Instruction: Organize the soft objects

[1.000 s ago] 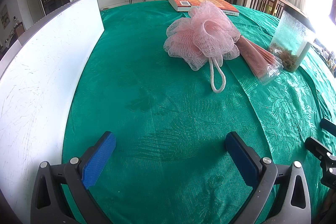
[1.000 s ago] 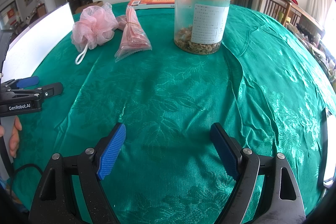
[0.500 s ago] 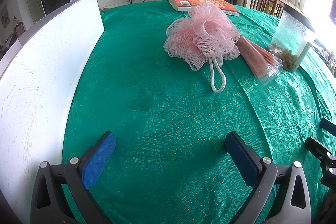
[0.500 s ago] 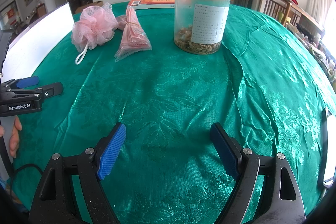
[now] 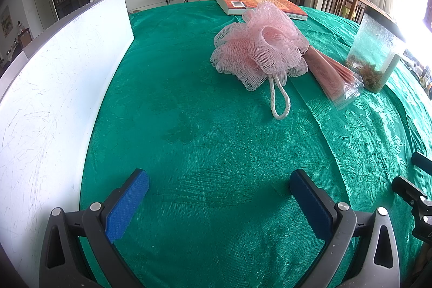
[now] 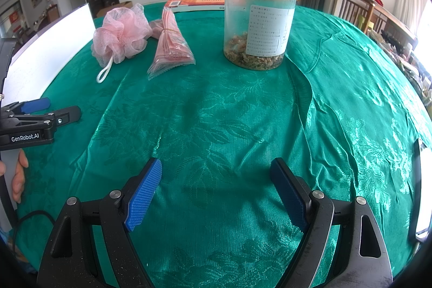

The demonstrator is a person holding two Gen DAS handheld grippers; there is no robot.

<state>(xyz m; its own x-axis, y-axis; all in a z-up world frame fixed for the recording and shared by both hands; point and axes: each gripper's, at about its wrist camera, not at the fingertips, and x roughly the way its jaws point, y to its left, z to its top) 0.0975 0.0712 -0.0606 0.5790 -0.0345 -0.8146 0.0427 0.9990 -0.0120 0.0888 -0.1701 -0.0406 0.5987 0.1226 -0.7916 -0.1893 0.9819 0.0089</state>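
Observation:
A pink mesh bath pouf (image 5: 260, 45) with a white loop cord lies on the green tablecloth, far ahead of my left gripper; it also shows in the right wrist view (image 6: 121, 34). A clear bag of pink sheets (image 5: 330, 72) lies right beside it, also in the right wrist view (image 6: 171, 45). My left gripper (image 5: 219, 186) is open and empty, low over the cloth. My right gripper (image 6: 216, 177) is open and empty, near the table's front. The left gripper's side (image 6: 40, 118) shows at the left of the right wrist view.
A clear jar with a black lid (image 6: 257, 20) holding dried bits stands behind the bag, also in the left wrist view (image 5: 375, 53). An orange book (image 5: 259, 4) lies at the far edge. A white board (image 5: 54, 88) stands along the left. The green tablecloth (image 6: 216, 112) is wrinkled at right.

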